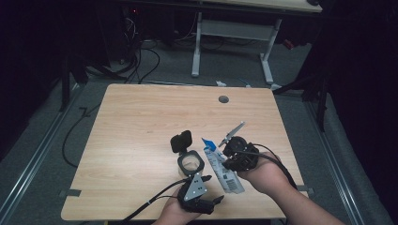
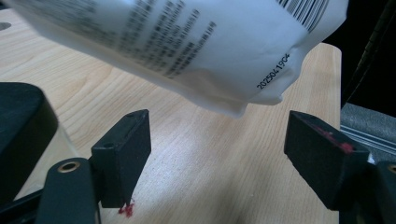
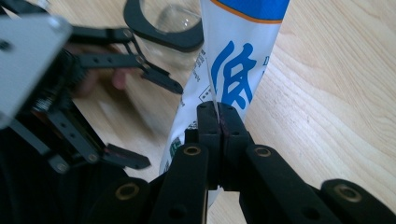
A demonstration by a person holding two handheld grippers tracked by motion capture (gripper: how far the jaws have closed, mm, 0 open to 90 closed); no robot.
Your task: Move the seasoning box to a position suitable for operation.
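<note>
Right claw pinched shut on the pouch's edge, pouch slanting above the tabletop, long axis running toward the person; left claw gapes empty just beneath its lower end, nearer to it.

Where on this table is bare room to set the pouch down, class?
Bare wood runs along the table's far edge by the round hole and down its left side. The near middle is crowded: jar, pouch, left gripper, right gripper.

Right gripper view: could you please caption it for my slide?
Right gripper pinches the white-and-blue pouch above the wooden table.
</note>
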